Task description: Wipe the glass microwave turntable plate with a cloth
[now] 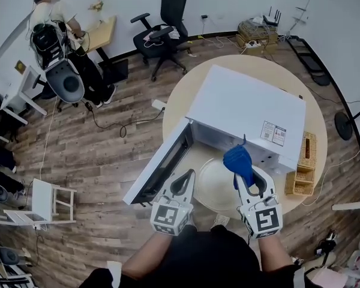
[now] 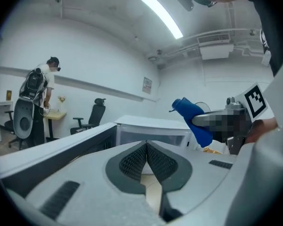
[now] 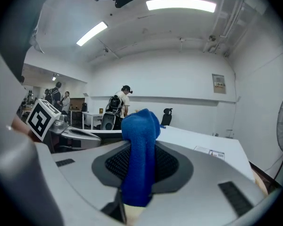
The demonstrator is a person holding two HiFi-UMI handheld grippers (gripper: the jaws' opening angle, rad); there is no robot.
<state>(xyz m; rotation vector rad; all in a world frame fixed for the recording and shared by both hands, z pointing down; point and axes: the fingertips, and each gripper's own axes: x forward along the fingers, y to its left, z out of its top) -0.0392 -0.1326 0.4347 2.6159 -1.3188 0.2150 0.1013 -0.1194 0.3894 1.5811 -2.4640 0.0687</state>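
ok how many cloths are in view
1: the blue cloth, pinched in the right tool, held up in front of the open microwave. Its inside is not visible, so another could be hidden.

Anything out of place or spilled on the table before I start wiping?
Nothing spilled or broken. The microwave door hangs open past the table edge, and the glass plate lies on the table before it. The right tongs grip the blue cloth.

Cloth: solid blue. Microwave: white. Turntable plate: pale, translucent cream. Table: light beige. Floor: brown wood planks. The left gripper and right gripper: white, dark grey inside; black-and-white square markers.
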